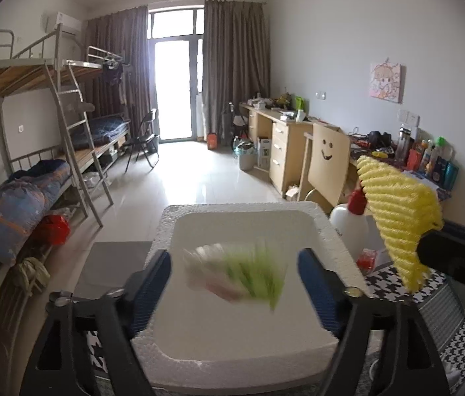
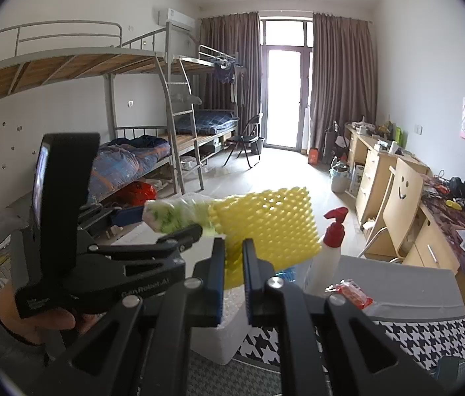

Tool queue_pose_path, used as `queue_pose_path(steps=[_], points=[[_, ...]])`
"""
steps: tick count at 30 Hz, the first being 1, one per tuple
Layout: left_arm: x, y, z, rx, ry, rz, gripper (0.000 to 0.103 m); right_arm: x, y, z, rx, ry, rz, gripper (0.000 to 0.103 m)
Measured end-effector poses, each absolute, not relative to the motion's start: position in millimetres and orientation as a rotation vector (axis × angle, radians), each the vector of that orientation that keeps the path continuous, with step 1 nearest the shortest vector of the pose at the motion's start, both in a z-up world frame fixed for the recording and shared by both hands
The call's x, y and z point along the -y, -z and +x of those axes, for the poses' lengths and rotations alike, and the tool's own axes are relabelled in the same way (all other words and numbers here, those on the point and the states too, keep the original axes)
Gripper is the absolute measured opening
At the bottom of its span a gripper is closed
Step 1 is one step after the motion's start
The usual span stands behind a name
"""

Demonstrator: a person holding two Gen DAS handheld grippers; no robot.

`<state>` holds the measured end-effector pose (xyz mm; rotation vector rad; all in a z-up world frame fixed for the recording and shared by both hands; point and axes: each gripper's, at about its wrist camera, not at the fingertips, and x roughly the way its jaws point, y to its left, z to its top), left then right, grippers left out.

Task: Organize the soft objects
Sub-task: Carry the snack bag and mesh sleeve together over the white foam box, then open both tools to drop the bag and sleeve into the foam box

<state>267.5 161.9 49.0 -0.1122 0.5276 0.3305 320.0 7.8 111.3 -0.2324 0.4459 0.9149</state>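
Dormitory room: bunk beds, desks, curtained balcony door. Foreground: white foam box on a houndstooth cloth, spray bottle beside it.

Left gripper: jaws spread, gripping nothing. A blurred green-and-white wrapped bundle sits between its fingers, over the box's hollow, apparently dropping free.

Right gripper: clenched on the yellow foam net, held up beside the box.

Risks: the bundle could bounce out over the box rim, as it is light; the floppy net may sag and brush the spray bottle, tipping it.
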Motion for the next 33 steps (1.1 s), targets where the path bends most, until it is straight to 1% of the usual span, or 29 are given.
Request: queue_pose_path(steps=[2,4,6,9,33], points=[[-164.2,-49.3,266.8,-0.530,-0.329,-0.120,0.083,-10.1,-112.0,319.8,-0.444,-0.912,-0.236,0.013],[-168.5,-51.4,261.9,-0.522,-0.338,-0.132,0.088,-11.9,-112.6,318.8,-0.444,-0.913,-0.235,0.013],[-172.5,-56.2,251.9,-0.492,-0.355,-0.142,0.098,-12.7,-112.3,318.8,-0.445,-0.916,-0.235,0.013],[-177.1,-62.0,240.3,-0.457,-0.391,-0.144,0.102,-16.7,-111.7,318.7,-0.447,-0.922,-0.241,0.013],[-201.7,-59.5,203.7,-0.417,-0.492,-0.156,0.102,-63.8,-90.0,332.2,-0.533,-1.005,-0.290,0.013]])
